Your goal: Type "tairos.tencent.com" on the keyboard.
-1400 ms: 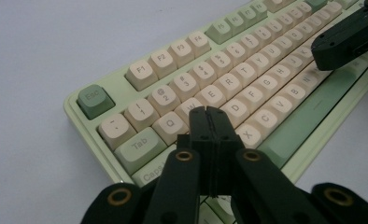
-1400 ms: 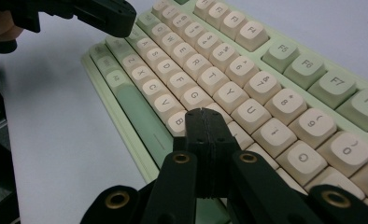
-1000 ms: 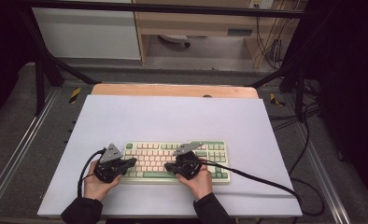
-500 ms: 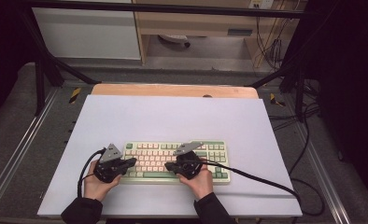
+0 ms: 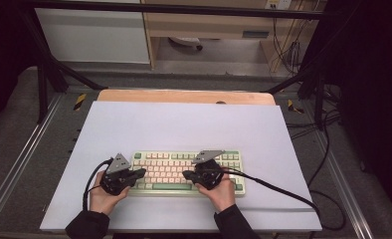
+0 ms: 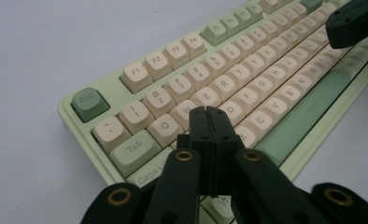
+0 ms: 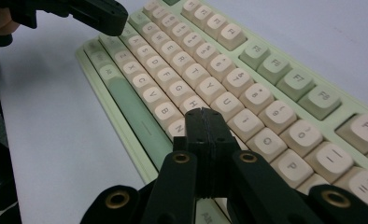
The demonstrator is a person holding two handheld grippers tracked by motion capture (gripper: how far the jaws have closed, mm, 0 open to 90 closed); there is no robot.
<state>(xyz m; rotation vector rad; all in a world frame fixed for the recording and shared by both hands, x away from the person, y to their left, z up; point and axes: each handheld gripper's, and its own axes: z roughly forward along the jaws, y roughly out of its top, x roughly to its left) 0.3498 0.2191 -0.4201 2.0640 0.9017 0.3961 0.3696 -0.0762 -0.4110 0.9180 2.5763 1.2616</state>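
The left tool [image 5: 140, 174] and the right tool [image 5: 188, 175], each held in one of a person's hands, hang over the near half of a pale green keyboard [image 5: 184, 158], their tips turned inward toward each other across the keys. Both tools have their jaws pressed together with nothing between them. In the left gripper view the closed tip of the left tool [image 6: 208, 112] sits over the letter rows at the keyboard's left end, close to the Q, W and Tab keys, with the Esc key [image 6: 88, 103] farther out at the corner; whether the tip touches a key cannot be told. In the right gripper view the closed tip of the right tool [image 7: 202, 113] sits over the middle letter rows, near the H, J and N keys, just beyond the long green space bar [image 7: 133, 109]; contact here cannot be told either. The left hand [image 5: 102, 195] and right hand [image 5: 219, 189] rest at the keyboard's near edge, dark sleeves entering from the bottom, a black cable [image 5: 278, 191] trailing right from the right tool. The keyboard lies in the near middle of a white worktop [image 5: 184, 124], long side toward the person. Beyond it the white surface ends at a wooden strip [image 5: 184, 96].
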